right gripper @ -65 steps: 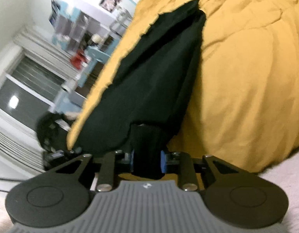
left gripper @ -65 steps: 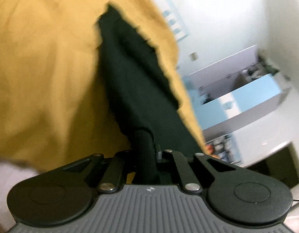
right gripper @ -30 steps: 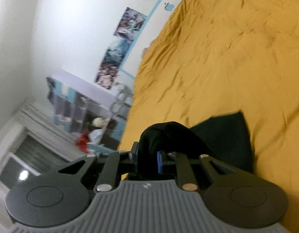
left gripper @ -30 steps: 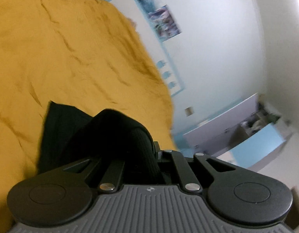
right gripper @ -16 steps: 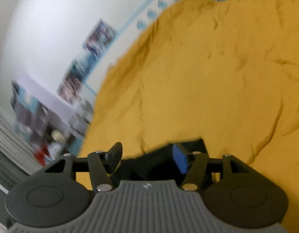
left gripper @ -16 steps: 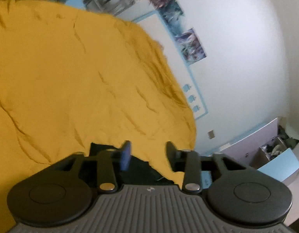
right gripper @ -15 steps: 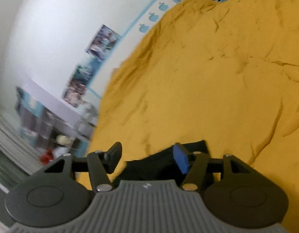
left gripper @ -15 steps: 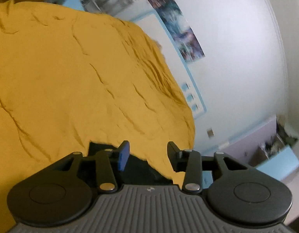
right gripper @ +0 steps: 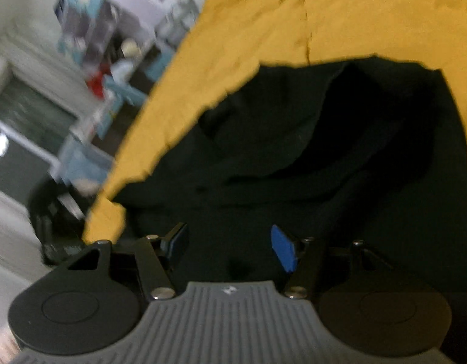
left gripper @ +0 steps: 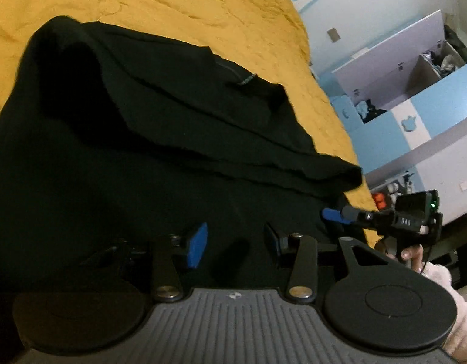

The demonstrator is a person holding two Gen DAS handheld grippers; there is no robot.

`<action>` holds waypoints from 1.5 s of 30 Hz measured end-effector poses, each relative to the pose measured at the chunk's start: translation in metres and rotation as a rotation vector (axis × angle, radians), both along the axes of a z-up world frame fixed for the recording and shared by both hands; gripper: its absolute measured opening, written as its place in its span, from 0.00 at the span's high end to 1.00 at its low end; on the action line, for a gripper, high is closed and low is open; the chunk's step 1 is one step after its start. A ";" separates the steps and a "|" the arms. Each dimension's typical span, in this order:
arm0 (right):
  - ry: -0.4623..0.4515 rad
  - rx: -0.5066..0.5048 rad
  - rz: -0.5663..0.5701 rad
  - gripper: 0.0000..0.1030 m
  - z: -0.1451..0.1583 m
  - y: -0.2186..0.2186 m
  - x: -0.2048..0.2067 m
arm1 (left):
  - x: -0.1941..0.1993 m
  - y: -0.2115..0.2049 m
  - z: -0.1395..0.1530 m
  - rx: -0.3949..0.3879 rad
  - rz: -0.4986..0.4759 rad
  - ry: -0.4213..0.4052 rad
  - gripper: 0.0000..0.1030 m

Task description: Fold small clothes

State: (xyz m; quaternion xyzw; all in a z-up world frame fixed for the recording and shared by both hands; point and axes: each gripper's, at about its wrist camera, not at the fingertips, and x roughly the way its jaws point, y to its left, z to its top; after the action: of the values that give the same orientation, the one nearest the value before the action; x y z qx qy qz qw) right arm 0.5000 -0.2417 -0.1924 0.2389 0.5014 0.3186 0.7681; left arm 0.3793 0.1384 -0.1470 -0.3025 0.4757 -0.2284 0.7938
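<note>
A black garment (left gripper: 160, 127) lies on the mustard-yellow bedspread (left gripper: 203, 9), with one half folded over the other and a neck label showing. My left gripper (left gripper: 235, 244) is open and empty, low over its near edge. My right gripper (right gripper: 230, 244) is open and empty over the same garment (right gripper: 309, 157). The right gripper also shows in the left wrist view (left gripper: 336, 216), at the garment's right corner, held by a hand.
The bedspread's edge (right gripper: 160, 115) runs to the left in the right wrist view. White and blue shelving (left gripper: 415, 85) with clutter stands past the bed. A window (right gripper: 18, 127) and a dark object are at the left.
Both grippers held the black garment lifted, laid it on the bed and opened. Since half a second ago both have tilted down, so the garment fills the views.
</note>
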 end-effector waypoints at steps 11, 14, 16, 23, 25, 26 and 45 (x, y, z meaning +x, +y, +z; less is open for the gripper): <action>-0.267 0.052 -0.368 0.40 0.015 -0.019 0.036 | 0.038 0.056 0.012 -0.254 0.396 -0.254 0.60; -0.222 0.087 -0.399 0.37 0.018 -0.033 0.037 | 0.030 0.069 0.016 -0.288 0.437 -0.235 0.55; -0.192 0.104 -0.396 0.37 0.019 -0.040 0.026 | 0.019 0.071 0.019 -0.285 0.418 -0.203 0.55; -0.106 0.126 -0.386 0.36 0.028 -0.098 -0.101 | -0.091 0.071 0.044 -0.191 0.357 -0.178 0.50; -0.075 0.142 -0.403 0.34 0.028 -0.115 -0.145 | -0.129 0.075 0.044 -0.204 0.393 -0.129 0.49; -0.052 0.154 -0.412 0.32 0.027 -0.120 -0.162 | -0.148 0.075 0.042 -0.205 0.423 -0.098 0.48; 0.242 0.326 -0.720 0.27 -0.031 -0.122 -0.210 | -0.156 0.055 -0.025 -0.247 0.716 0.097 0.22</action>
State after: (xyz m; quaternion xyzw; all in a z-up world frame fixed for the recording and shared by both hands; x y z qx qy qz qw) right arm 0.2902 -0.3641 -0.2233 0.5532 0.4155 0.0744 0.7182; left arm 0.2237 0.1929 -0.1725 -0.5532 0.3459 0.0223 0.7575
